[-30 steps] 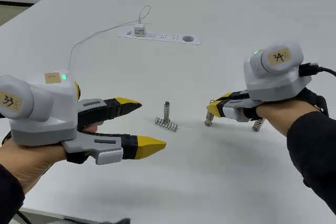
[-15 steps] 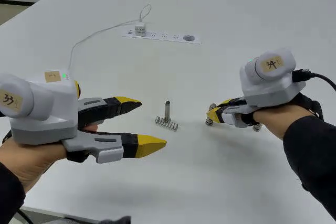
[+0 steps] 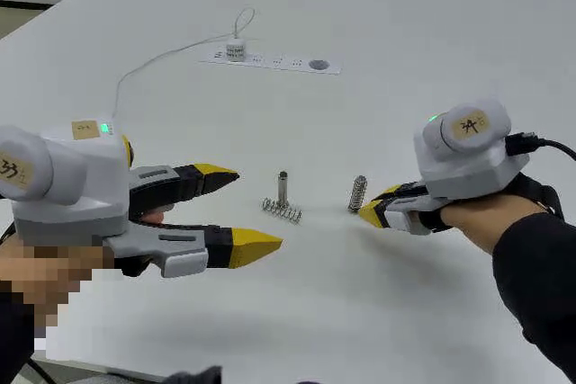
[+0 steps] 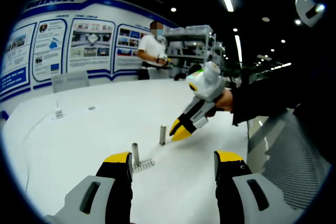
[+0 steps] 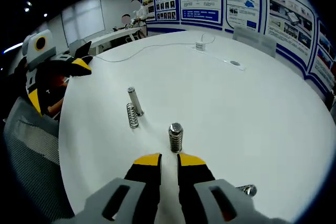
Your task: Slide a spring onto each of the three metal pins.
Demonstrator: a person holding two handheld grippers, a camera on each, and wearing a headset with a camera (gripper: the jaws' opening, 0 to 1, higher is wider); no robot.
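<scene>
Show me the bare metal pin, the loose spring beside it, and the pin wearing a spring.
bare metal pin [image 3: 283, 190]: head view, middle of its upright shaft.
loose spring [image 3: 282, 211]: head view, middle coils of the lying spring.
spring-covered pin [image 5: 175, 139]: right gripper view, coils around its shaft.

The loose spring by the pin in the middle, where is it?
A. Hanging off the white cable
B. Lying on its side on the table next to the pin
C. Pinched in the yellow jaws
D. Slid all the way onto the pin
B: the spring lies flat on the white table at the foot of the bare pin, which stands upright with nothing on it.
</scene>
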